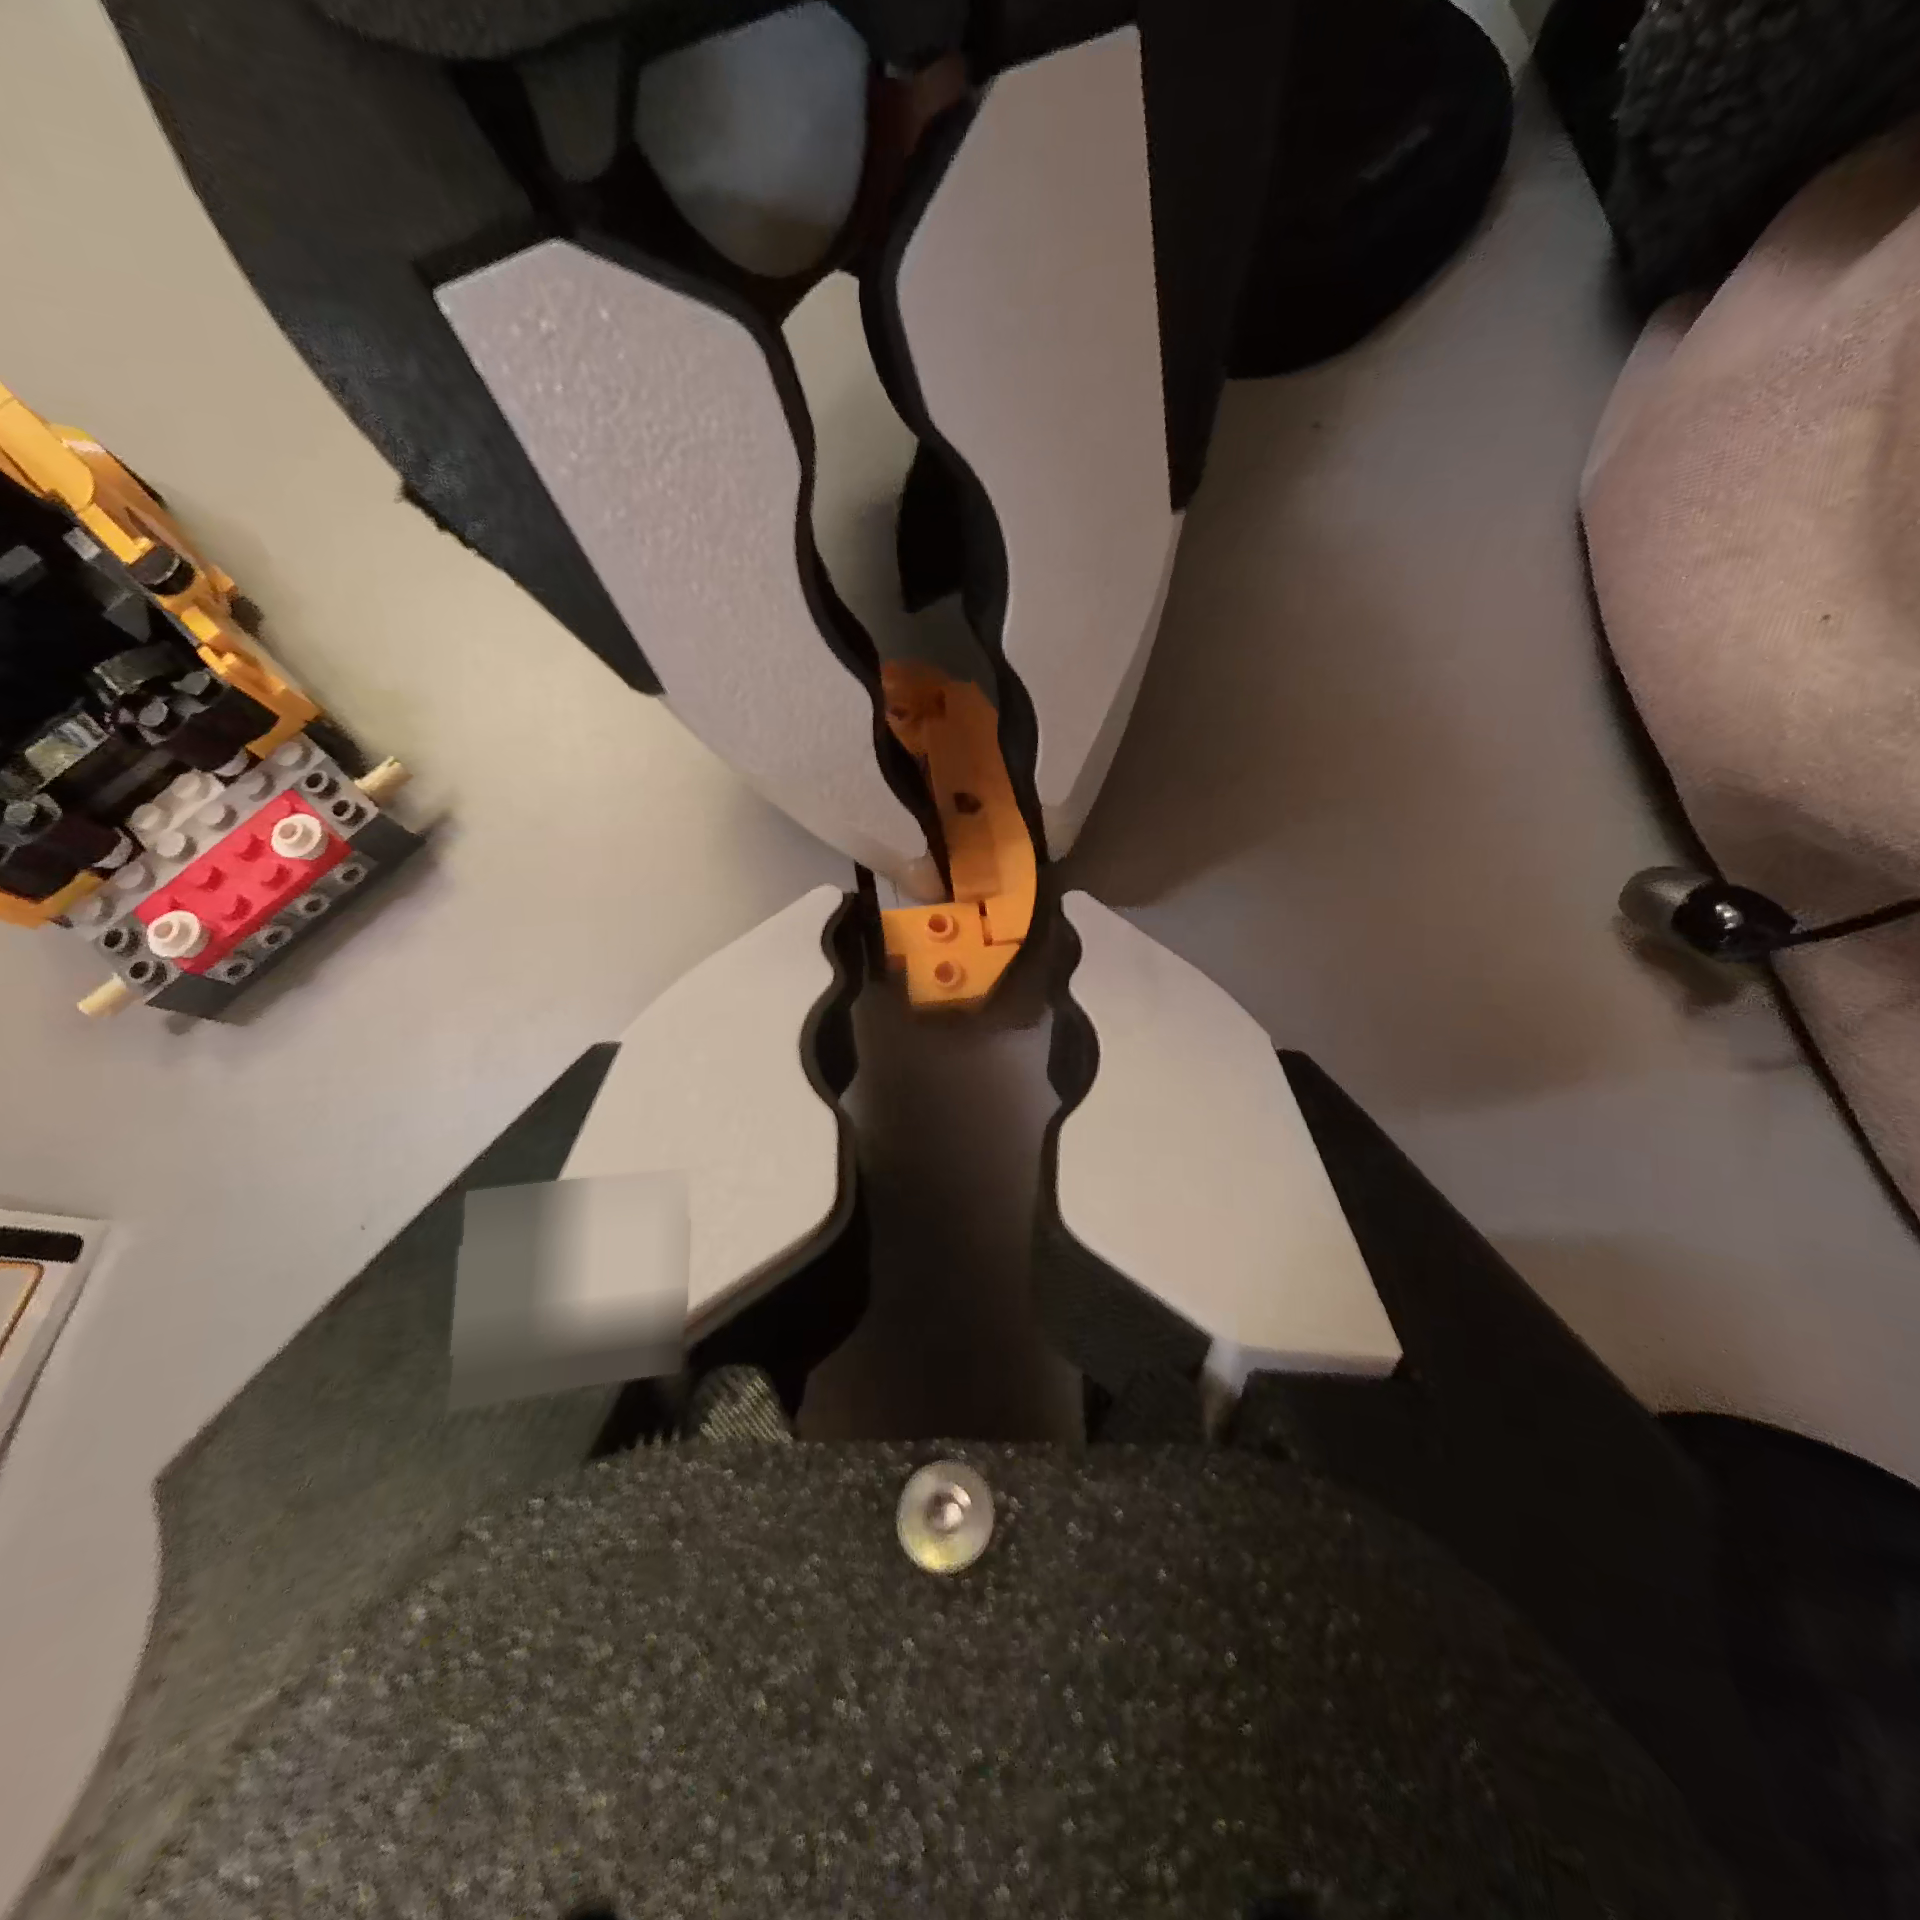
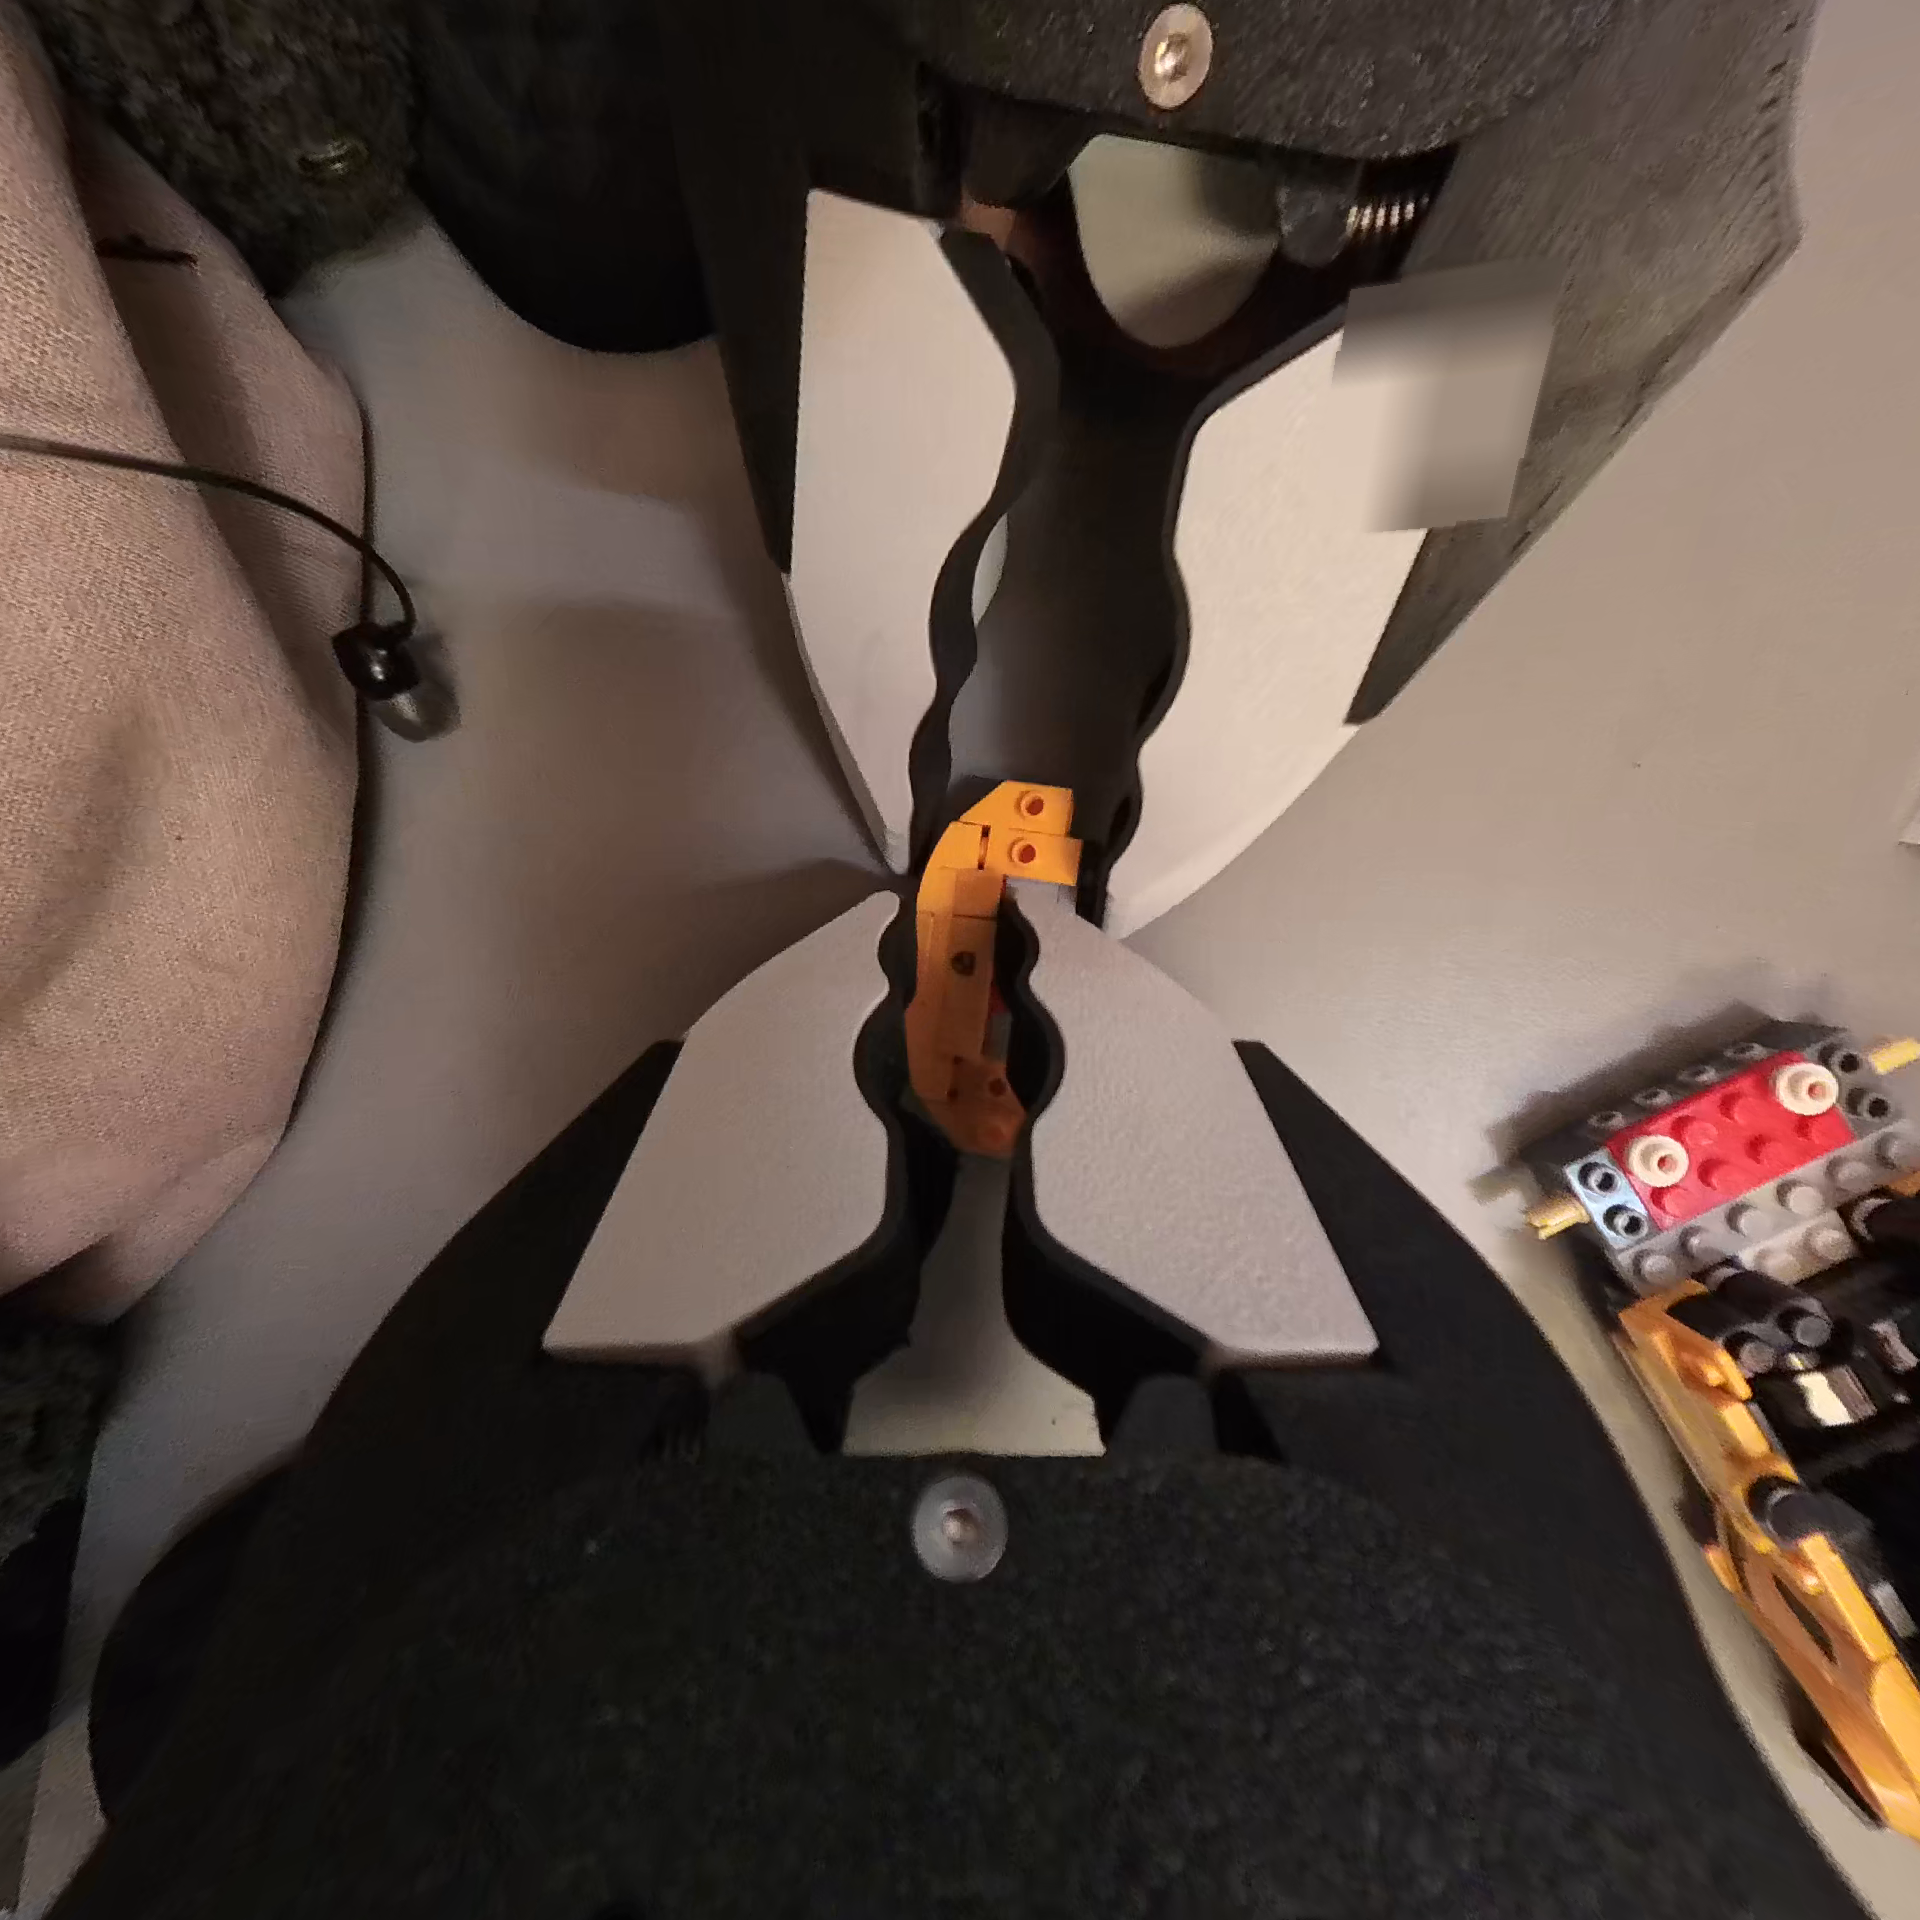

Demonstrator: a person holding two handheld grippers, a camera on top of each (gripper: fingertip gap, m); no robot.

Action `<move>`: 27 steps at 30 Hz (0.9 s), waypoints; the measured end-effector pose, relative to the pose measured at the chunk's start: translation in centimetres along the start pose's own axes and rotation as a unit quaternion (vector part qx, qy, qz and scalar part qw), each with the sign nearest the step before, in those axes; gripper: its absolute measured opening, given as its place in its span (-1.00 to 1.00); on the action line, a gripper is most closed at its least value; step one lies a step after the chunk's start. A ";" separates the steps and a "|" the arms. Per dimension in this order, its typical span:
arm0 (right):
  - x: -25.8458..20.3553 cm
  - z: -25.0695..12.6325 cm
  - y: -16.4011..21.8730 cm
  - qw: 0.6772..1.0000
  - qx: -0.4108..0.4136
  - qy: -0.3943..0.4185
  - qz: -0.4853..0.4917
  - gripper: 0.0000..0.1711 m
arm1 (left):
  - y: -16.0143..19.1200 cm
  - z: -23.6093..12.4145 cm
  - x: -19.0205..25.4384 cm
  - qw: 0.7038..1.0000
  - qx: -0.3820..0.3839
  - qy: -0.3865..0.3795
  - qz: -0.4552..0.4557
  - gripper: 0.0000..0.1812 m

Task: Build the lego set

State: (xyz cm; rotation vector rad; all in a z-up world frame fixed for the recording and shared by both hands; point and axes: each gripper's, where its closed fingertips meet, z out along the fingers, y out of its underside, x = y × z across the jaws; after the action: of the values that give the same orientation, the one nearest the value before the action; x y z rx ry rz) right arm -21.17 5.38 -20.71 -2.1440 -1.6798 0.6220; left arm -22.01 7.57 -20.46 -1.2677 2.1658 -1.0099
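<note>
An orange curved lego sub-assembly (image 1: 977, 810) hangs in the air between my two grippers, which meet tip to tip above the table. My right gripper (image 2: 966, 909) is shut on its middle (image 2: 945, 997). My left gripper (image 1: 956, 914) closes on the studded end block (image 1: 940, 951). In the left wrist view the right gripper (image 1: 982, 852) comes in from above. In the right wrist view the left gripper (image 2: 1003, 883) comes in from above. The part-built car (image 1: 187, 810), orange and black with a red plate (image 1: 249, 873) on grey plates, lies on the table to the side (image 2: 1766, 1195).
The light grey table (image 1: 520, 675) lies under both grippers. A person's beige garment (image 2: 156, 831) and a black drawstring toggle (image 2: 384, 675) lie at the table edge, also in the left wrist view (image 1: 1704, 914). A flat pale object (image 1: 31, 1299) sits at the left edge. Only a small space, under 4 cm, lies between the two pairs of fingers.
</note>
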 end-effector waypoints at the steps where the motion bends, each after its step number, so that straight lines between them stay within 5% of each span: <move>1: 0.0 0.0 0.0 1.000 0.002 0.000 0.000 -0.83 | 0.0 0.0 -0.1 1.000 0.000 0.000 -0.003 -0.64; 27: -0.6 -0.5 0.1 0.998 0.044 0.048 -0.006 -0.78 | -0.1 0.4 0.0 1.000 -0.007 -0.021 0.011 -0.65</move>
State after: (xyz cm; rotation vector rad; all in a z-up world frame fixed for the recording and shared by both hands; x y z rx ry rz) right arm -20.95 4.79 -20.29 -2.0677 -1.5836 0.5689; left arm -21.69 7.38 -20.68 -1.2584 2.1547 -0.9523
